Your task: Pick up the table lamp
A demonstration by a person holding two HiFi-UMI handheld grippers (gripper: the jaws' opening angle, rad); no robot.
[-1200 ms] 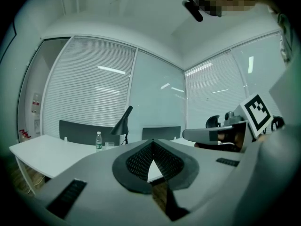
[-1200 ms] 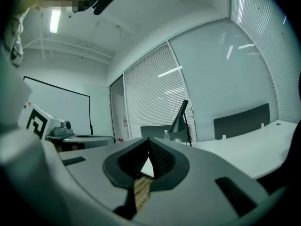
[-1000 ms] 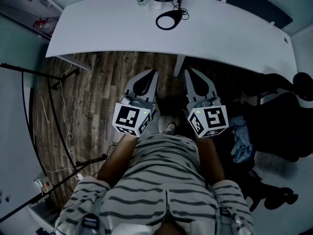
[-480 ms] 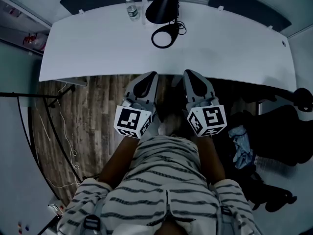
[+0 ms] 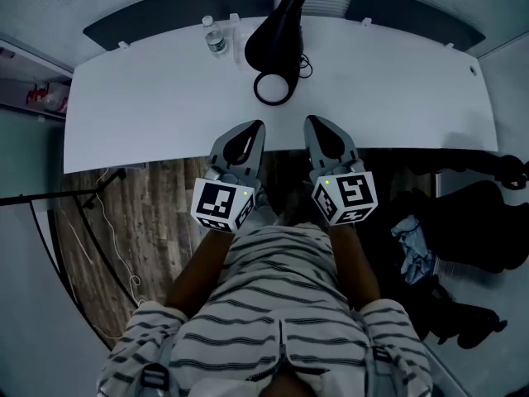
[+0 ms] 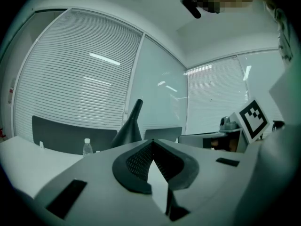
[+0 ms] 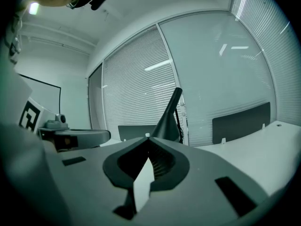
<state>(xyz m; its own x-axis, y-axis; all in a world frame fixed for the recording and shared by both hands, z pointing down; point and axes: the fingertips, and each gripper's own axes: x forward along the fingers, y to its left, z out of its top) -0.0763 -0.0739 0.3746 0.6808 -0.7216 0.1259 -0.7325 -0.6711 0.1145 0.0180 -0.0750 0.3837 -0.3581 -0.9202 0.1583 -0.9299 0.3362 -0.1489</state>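
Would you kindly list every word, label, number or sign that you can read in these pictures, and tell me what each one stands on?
No readable text in any view.
Left marker cube: a black-and-white square pattern only, no letters or digits.
Right marker cube: likewise a pattern only.
Water bottle on the desk: its label is too small and blurred to read.

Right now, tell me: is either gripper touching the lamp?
No: in the head view the left gripper and right gripper sit short of the lamp, with bare table between.
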